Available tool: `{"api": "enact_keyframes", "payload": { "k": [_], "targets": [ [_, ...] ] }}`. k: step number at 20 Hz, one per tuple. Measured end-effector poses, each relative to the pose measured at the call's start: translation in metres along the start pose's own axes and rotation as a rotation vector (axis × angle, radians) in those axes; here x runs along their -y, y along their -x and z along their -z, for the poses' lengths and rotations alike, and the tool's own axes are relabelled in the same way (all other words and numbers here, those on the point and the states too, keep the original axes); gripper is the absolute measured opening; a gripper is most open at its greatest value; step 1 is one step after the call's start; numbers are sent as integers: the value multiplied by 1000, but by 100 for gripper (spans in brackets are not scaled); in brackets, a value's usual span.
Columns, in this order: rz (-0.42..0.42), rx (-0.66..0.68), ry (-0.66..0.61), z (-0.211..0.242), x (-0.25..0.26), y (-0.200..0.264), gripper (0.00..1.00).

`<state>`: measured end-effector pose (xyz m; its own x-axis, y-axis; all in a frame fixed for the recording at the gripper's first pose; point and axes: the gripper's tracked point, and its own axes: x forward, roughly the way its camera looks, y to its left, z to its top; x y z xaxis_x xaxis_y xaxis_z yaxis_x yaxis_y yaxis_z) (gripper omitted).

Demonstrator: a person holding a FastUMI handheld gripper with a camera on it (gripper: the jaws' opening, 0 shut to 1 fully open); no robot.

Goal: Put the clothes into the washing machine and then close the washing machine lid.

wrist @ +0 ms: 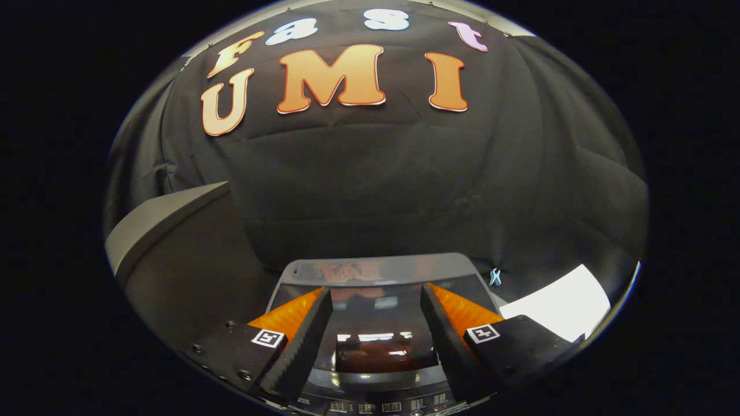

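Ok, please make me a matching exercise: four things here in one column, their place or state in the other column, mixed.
1 gripper
2 washing machine lid
3 white sheet
4 blue clip

a hanging on the black cloth wall
b between the fingers, glossy
c open, holding nothing
d lying right of the machine

Pairs: 1-c, 2-b, 3-d, 4-a.

A staged recording booth, not a real home. Black cloth (376, 190) drapes the whole back wall, creased and pinned by a small clip (495, 277). A top-loading washing machine (376, 346) with a glossy dark lid and a control panel stands in front, beside a grey slanted panel (156, 222) and white sheet (563, 306).
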<state>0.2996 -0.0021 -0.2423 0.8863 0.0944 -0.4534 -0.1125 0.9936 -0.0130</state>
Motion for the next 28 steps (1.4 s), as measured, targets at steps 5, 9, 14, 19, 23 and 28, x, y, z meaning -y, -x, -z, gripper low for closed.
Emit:
{"api": "enact_keyframes", "payload": {
  "k": [5,9,14,19,23,28],
  "targets": [
    [6,49,-19,-13,-7,18,99],
    [-15,146,6,-55,-23,52,99],
    [-59,249,10,-116,-42,108,99],
    [-76,345,52,-179,-57,160,98],
    [-84,395,65,-203,-65,197,98],
    [-87,448,35,-221,-69,240,98]
  ]
}}
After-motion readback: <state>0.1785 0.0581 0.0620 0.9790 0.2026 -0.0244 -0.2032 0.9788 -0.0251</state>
